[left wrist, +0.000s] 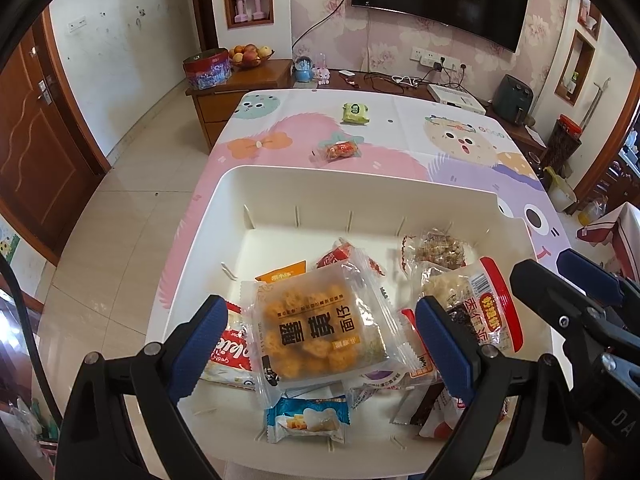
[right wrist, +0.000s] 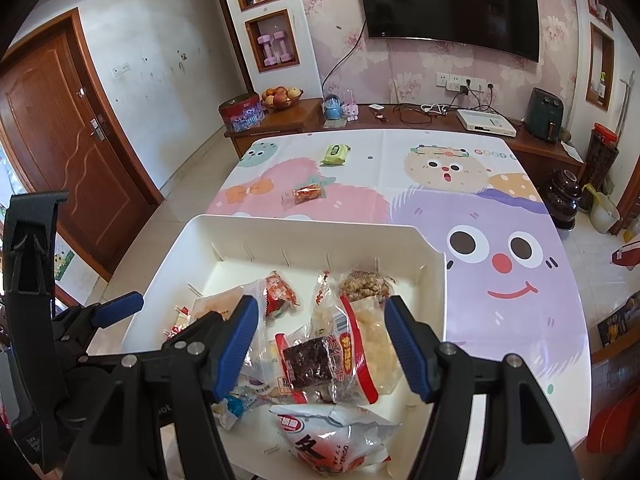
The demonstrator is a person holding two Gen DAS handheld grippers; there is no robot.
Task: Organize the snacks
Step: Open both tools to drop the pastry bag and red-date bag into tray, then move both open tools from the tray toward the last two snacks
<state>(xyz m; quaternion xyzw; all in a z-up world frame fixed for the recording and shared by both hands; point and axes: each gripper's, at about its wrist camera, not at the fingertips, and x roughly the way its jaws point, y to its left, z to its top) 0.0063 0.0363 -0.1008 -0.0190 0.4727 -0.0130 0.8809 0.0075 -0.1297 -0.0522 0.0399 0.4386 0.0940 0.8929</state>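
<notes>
Looking down along both tools at a white bin (left wrist: 224, 216) sitting on the near end of a table (left wrist: 404, 120) dressed in a cartoon cloth, all pastel fuzzy creatures, pink and purple, with a big smiling purple face at the right. Lying heaped inside the bin: a frosted pack of orange fried bites (left wrist: 320, 328), a red-striped packet with a dark square inside (right wrist: 336, 354), a small blue-and-white sweet (left wrist: 308, 418) by the near wall, a red and white bag (right wrist: 332, 440) at the very front.

Hovering over that heap, the left gripper (left wrist: 320, 344), blue pads spread wide either side of the orange pack, touching nothing. Hanging just beside it, the right gripper (right wrist: 322, 344), likewise parted, straddling the striped packet without pressing on it.

Still waiting out on the cloth, well apart from the bin: a green packet (left wrist: 355, 113) toward the far edge, and a small red-orange wrapped snack (left wrist: 338, 149) nearer, between it and the bin's far wall.

Taking in the room behind: a dark wall-mounted television (right wrist: 452, 4) on flowered wallpaper, a low wooden cabinet (right wrist: 276, 126) carrying a fruit bowl (right wrist: 281, 98) and a red tin (right wrist: 241, 114), pink dumbbells (right wrist: 274, 49) tucked in a wall niche, a brown door (right wrist: 60, 136) at the left, pale tiled floor gleaming all round.
</notes>
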